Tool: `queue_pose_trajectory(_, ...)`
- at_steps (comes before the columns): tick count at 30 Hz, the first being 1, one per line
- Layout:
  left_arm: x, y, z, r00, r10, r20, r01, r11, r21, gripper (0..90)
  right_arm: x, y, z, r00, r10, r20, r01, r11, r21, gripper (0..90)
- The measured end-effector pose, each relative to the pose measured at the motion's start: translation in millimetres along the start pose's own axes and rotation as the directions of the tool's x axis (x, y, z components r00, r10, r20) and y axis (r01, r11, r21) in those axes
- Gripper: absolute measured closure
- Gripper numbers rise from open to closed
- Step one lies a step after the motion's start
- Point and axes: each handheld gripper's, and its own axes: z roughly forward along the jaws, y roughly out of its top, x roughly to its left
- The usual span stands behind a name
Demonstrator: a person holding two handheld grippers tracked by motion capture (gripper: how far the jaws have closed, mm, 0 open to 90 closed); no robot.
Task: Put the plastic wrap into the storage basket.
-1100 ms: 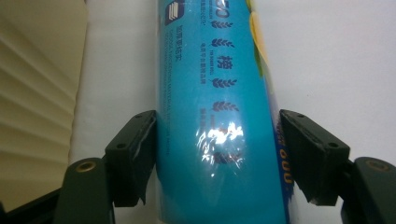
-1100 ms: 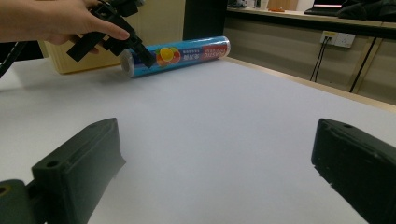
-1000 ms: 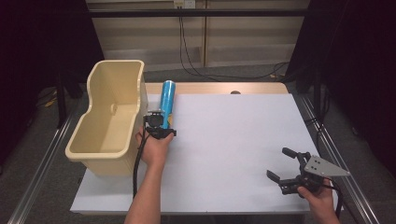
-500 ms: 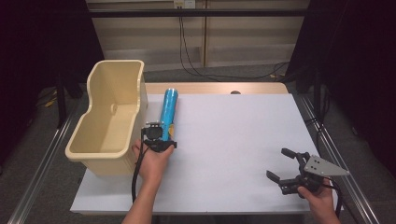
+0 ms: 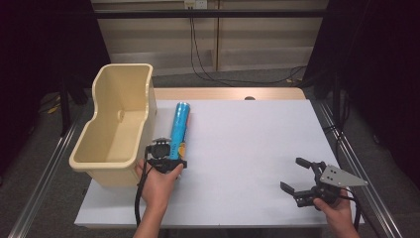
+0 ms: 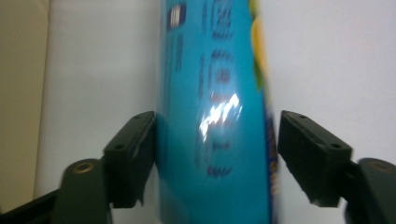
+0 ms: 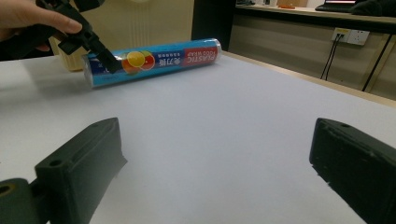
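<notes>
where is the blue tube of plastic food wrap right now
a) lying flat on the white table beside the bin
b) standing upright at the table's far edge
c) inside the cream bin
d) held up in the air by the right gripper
a: the blue tube of plastic food wrap lies on its side on the white table next to the cream bin, with the left gripper straddling its near end and the right gripper open far off.

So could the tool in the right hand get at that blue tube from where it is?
Probably yes. The right tool is open, with bare white table between it and the blue tube, though the left tool already straddles the tube's near end.
</notes>
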Motion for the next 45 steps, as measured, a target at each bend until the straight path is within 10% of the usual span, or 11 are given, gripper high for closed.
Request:
queue_pose_trajectory(11, -9.8, 52.2, 11.5, 0.9990, 0.045, -0.005, -0.045, 0.9990, 0.004, 30.0, -3.3, -0.2, -1.8, 1.0000, 0.006, 0.000, -0.006, 1.000, -0.003, 2.0)
queue_pose_trajectory(24, -5.6, 92.5, 44.4, 0.9999, -0.006, -0.015, 0.007, 0.9989, 0.047, 31.2, -6.3, -2.0, -1.8, 0.9999, 0.012, -0.006, -0.012, 1.000, 0.000, 2.0)
queue_pose_trajectory(45, -5.7, 110.1, 78.5, 0.9986, 0.035, -0.041, -0.032, 0.9968, 0.073, 30.3, -8.0, -3.2, -2.7, 0.9999, 0.010, -0.010, -0.010, 1.000, 0.005, 2.0)
